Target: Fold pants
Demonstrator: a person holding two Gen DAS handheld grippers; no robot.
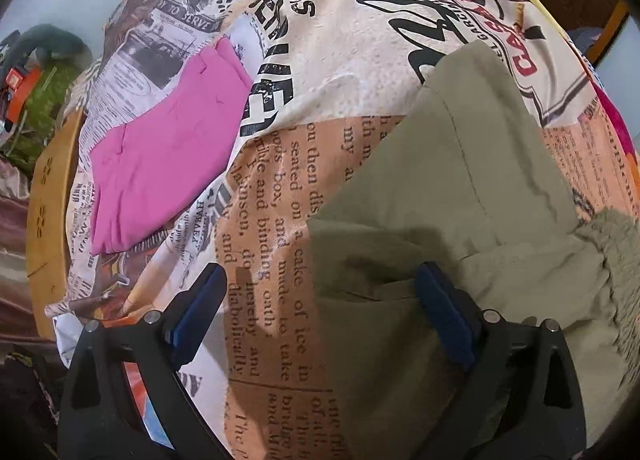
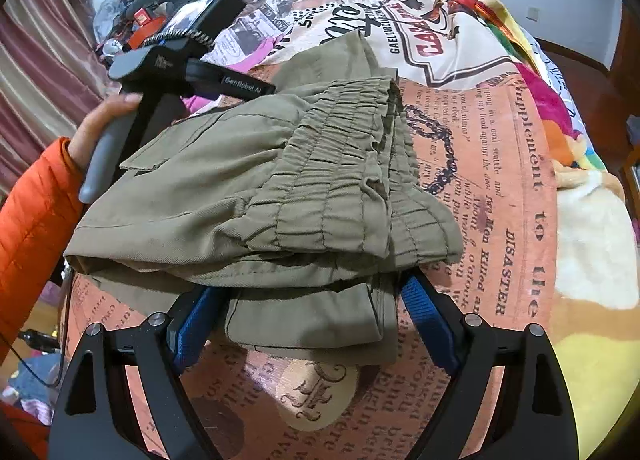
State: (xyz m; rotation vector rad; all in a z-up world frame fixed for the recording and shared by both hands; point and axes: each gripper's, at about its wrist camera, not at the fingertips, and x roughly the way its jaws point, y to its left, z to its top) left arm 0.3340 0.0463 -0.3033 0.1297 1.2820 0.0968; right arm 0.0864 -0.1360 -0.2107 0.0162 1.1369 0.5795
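Olive-green pants [image 2: 260,200] lie folded in layers on a newspaper-print bedspread [image 2: 500,188], the gathered elastic waistband [image 2: 344,164] on top. In the left wrist view the pants [image 1: 460,188] fill the right side. My left gripper [image 1: 320,284] is open above the pants' left edge, its right finger over the cloth and its left over the bedspread; it holds nothing. My right gripper [image 2: 312,292] is open, its jaws either side of the pants' near folded edge. The left gripper's body [image 2: 176,60] shows behind the pants, held by a hand in an orange sleeve.
A folded pink garment [image 1: 160,156] lies on the bedspread [image 1: 360,60] to the left. A wooden bed frame [image 1: 48,196] and clutter stand at far left. A colourful blanket [image 2: 560,132] lies along the right edge of the bed.
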